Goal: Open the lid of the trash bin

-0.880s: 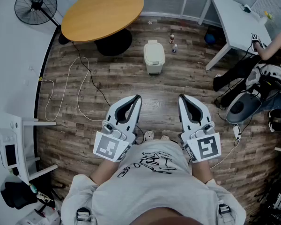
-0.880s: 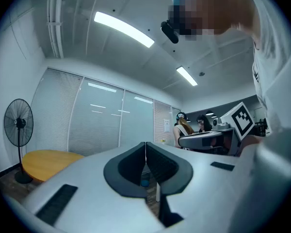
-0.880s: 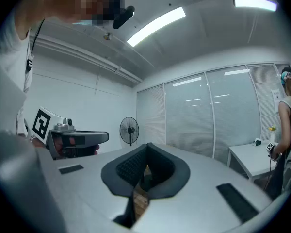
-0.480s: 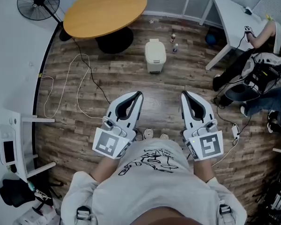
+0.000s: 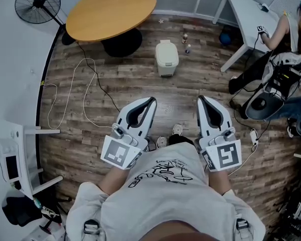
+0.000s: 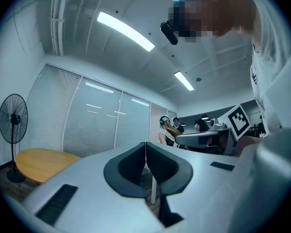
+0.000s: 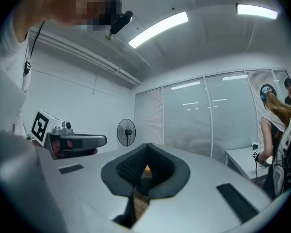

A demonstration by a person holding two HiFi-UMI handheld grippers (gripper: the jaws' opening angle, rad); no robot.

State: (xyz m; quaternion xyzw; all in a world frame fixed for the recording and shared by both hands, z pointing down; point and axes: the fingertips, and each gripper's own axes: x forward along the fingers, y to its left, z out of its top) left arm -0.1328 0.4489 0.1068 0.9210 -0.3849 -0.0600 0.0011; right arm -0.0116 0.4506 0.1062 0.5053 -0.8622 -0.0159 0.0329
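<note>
Well beyond L claw (image 5: 150, 100), R claw (image 5: 200, 99), bin (image 5: 166, 58)

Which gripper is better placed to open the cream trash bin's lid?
Left, probably: the left gripper lines up closer with the cream plastic trash bin; the right gripper sits further aside. Both are shut.

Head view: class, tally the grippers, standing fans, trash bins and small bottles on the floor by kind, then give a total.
Grippers: 2, left gripper and right gripper
Standing fans: 1
Trash bins: 1
Small bottles: 2
Total: 6
</note>
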